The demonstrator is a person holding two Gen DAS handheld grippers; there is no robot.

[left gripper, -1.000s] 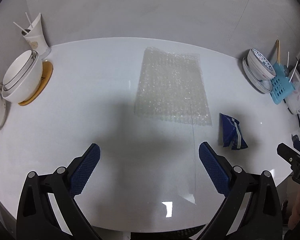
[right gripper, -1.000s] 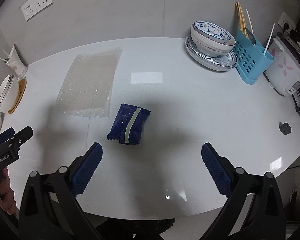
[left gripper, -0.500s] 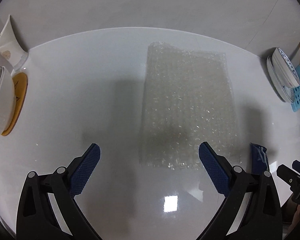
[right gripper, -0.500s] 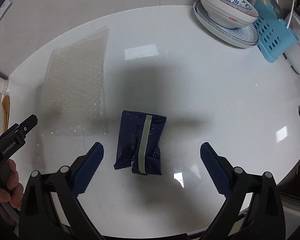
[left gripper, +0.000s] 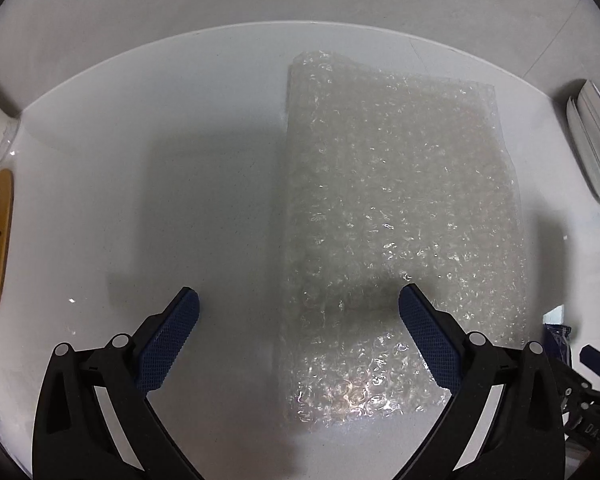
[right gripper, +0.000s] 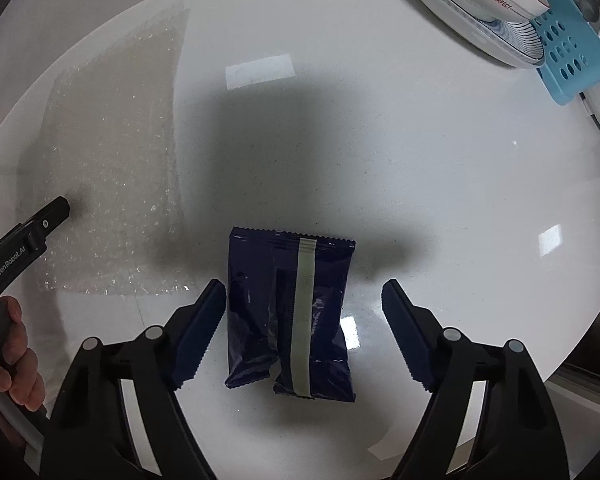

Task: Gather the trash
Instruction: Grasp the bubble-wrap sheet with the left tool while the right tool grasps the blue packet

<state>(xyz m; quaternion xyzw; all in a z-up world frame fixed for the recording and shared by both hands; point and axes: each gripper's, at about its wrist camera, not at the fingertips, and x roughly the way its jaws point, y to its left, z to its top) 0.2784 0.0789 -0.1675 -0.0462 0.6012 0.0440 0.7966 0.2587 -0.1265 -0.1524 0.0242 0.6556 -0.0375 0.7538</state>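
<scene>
Lying flat on the white tabletop, the dark blue wrapper with its pale stripe sits between the two fingers of the right tool. That tool points straight down over it and its jaws are closing, with the wrapper in the gap; the left pad stands just beside the wrapper's edge, the right pad apart from it, and neither presses on it. To the wrapper's left, close by, a sheet of clear bubble wrap is spread on the same tabletop. The left tool hangs over the sheet's near end with its jaws wide and holding nothing: its right finger is above the sheet, its left finger above bare tabletop. In the right wrist view the left tool's black body reaches in from the left edge, gripped by a hand. At the tabletop's far right stand a stacked bowl and plate, and touching them a light blue perforated holder.
</scene>
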